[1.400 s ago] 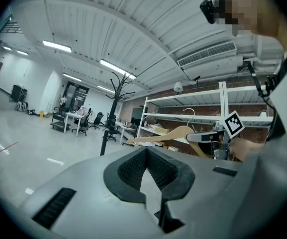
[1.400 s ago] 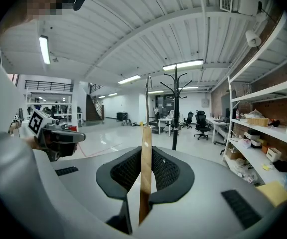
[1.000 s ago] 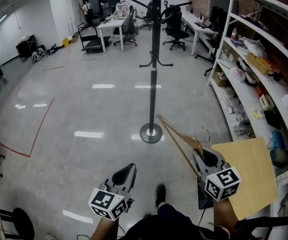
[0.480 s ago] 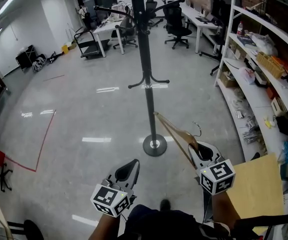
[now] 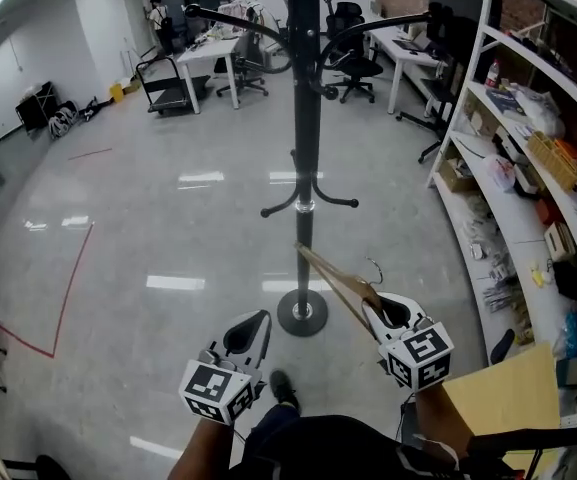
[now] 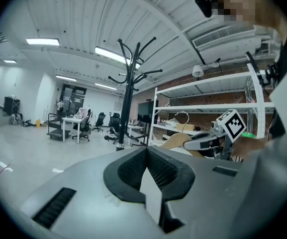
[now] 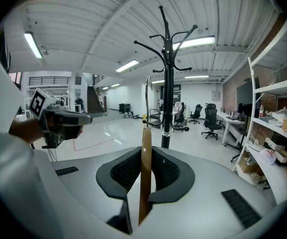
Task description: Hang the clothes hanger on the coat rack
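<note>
The wooden hanger (image 5: 340, 283) is pinched edge-on in the right gripper (image 5: 386, 313). The jaws are clamped on its body near the neck, so the metal hook (image 7: 146, 98) sticks up free above them, I'd guess so it can drop over a peg. It's held low in front of the coat rack (image 5: 306, 128), not yet on any arm. The left gripper (image 5: 249, 334) has its jaws pressed together on nothing, just idling alongside. Shelving (image 5: 528, 138) runs down the right

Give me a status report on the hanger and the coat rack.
Left gripper shut, empty. Right gripper shut on wooden hanger. Hanger not yet hung, coat rack just ahead. Nothing seen between them.
</note>
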Tool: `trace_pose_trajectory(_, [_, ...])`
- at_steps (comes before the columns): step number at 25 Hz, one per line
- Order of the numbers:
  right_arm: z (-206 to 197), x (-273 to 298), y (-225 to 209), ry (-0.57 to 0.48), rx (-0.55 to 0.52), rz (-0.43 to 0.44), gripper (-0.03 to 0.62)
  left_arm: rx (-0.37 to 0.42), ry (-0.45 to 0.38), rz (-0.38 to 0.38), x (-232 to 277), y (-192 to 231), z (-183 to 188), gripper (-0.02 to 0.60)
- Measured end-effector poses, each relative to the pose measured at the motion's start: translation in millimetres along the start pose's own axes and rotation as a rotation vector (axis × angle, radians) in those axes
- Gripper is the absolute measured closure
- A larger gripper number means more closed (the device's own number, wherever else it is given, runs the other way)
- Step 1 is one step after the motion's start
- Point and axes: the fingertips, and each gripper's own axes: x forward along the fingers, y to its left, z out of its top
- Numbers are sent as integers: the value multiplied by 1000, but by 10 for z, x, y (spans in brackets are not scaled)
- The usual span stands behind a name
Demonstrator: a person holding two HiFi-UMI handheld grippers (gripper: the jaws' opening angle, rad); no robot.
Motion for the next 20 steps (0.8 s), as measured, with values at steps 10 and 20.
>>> trace_pose_trajectory(10, [63,1120,-68,80,-6,-1,537,-36,9,-31,575,1062,53,580])
trace_pose_trajectory(20, [-51,1861,-246,154,-30,63,537,-59,53,4,1001,1568,-85,580])
